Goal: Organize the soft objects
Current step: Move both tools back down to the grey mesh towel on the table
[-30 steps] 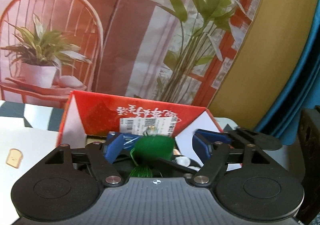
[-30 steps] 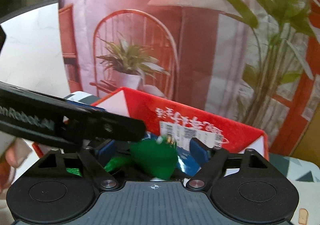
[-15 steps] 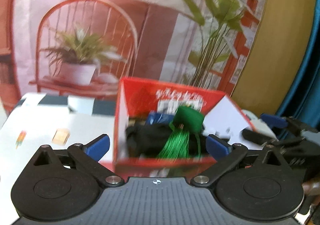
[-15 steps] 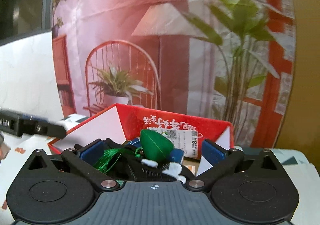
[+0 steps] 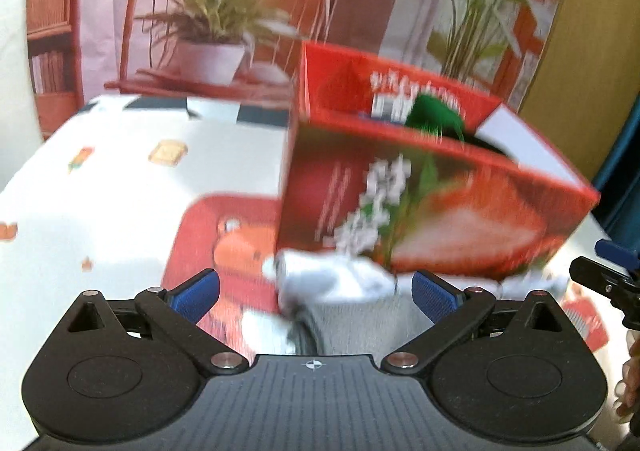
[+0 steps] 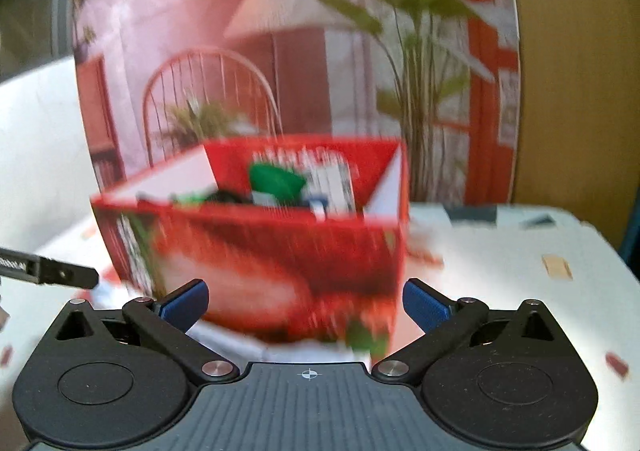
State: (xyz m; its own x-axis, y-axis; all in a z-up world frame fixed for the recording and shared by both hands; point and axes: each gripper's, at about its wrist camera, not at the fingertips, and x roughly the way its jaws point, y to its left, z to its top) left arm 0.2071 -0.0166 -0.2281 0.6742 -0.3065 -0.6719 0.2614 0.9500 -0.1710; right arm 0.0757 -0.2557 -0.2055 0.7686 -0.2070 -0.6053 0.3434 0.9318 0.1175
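Both tongs had just opened wide and backed off the red box; nothing sat between either pair. Green tasselled item now lay inside the box, released. Left tongs dropped toward a white-grey sock on the table just before the box, probably next. Right tongs empty, facing the box.

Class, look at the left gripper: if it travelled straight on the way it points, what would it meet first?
Probably the white-and-grey sock lying between the open left gripper fingers, before the red box; blur hides the depth.
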